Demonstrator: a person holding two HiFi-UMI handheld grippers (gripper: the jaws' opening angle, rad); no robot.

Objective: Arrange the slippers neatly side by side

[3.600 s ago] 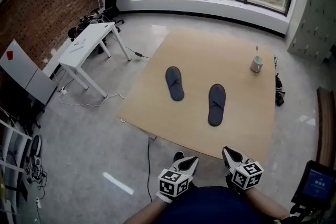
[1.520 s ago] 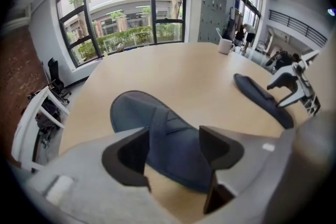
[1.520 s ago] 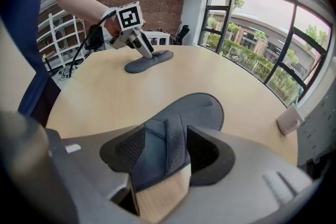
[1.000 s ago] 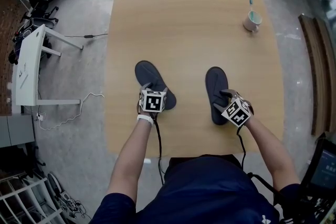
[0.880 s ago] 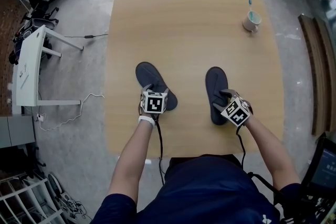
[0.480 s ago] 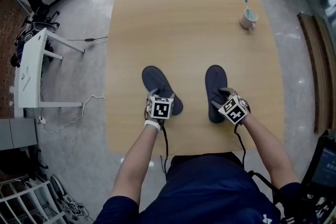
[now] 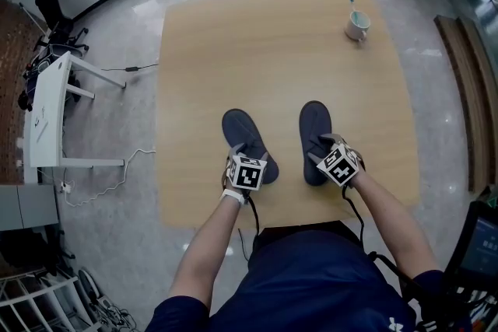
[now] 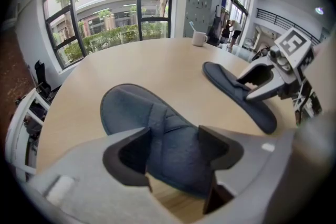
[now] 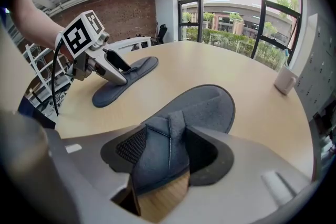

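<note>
Gap narrower than before — left claw (image 7: pixel 249 154) tight on left slipper (image 7: pixel 238 127), right claw (image 7: pixel 320 148) on right slipper (image 7: pixel 314 119).

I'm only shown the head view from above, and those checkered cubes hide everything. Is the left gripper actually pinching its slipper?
Observer: Yes. In the left gripper view, the left gripper has its jaws closed on the band of the left slipper, one jaw on each side.
Visitor: And the other one?
Observer: The same. In the right gripper view, the right gripper squeezes the band of the right slipper into a raised fold between its jaws.
Visitor: Are the slippers up in the air?
Observer: The left one seems not. Seen from the right gripper view, it lies low along the table.
</note>
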